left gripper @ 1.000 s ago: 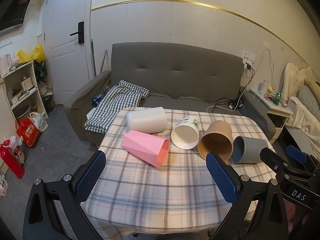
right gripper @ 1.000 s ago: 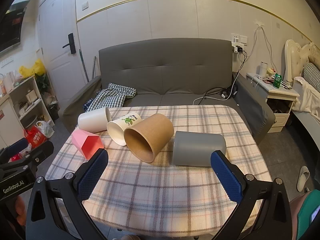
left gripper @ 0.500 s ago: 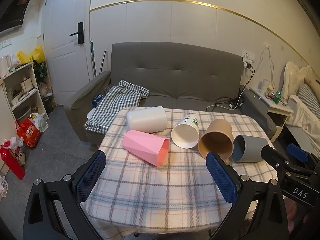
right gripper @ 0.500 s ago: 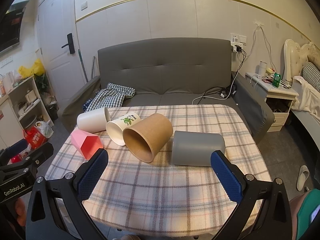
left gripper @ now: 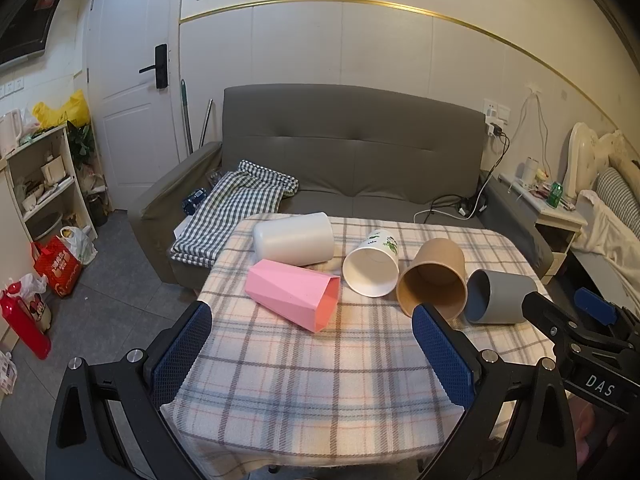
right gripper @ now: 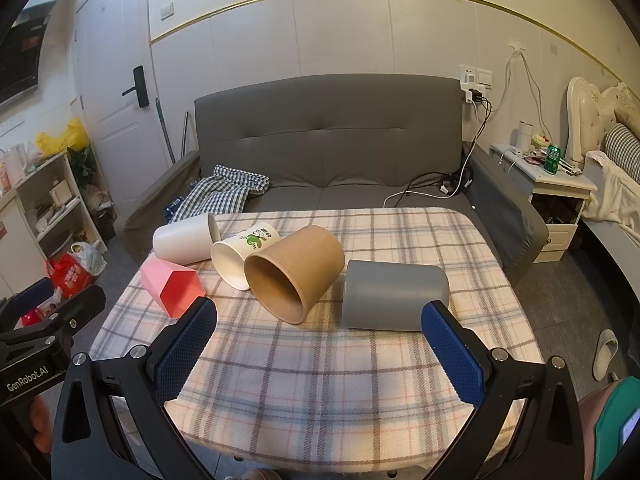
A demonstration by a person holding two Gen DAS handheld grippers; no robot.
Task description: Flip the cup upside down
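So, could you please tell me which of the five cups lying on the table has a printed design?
The white paper cup with the green leaf print, lying between the plain white cup and the brown paper cup. The pink and grey cups are plain too.

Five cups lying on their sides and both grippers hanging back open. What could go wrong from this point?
The brown paper cup lies against the grey cup and the printed white cup; lifting one may set its neighbours rolling. The pink cup sits near the table's left edge and might be nudged off. The right hand-held gripper could crush the paper wall.
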